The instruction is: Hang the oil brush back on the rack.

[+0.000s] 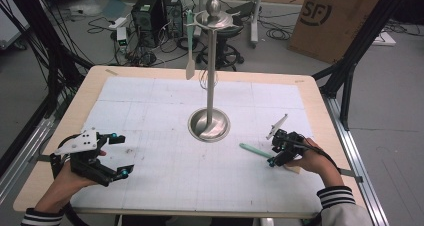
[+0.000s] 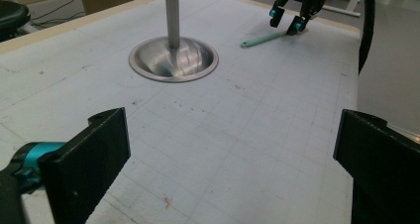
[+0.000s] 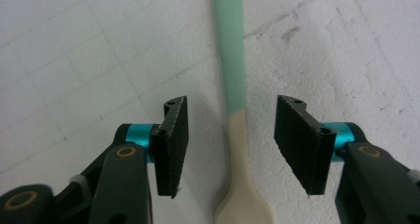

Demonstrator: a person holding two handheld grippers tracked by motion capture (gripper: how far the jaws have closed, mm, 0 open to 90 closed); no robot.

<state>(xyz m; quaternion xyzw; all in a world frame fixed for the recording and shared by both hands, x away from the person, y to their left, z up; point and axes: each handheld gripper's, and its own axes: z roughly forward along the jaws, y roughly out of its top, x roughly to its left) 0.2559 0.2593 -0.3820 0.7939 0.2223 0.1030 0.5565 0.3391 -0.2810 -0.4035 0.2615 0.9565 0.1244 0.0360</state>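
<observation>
The step in hand looks like picking up the spoon (image 3: pixel 233 110), which lies flat on the worktop (image 1: pixel 165 186) at the lower right of the high view, just right of the metal stand (image 1: pixel 210 123). The right tongs (image 3: pixel 232 144) straddle its neck where green handle meets cream bowl, pads apart from it on both sides, not yet gripping. Next they must close squarely on the thin neck, then lift. The left tongs (image 2: pixel 233 154) rest released at lower left, holding nothing.
</observation>
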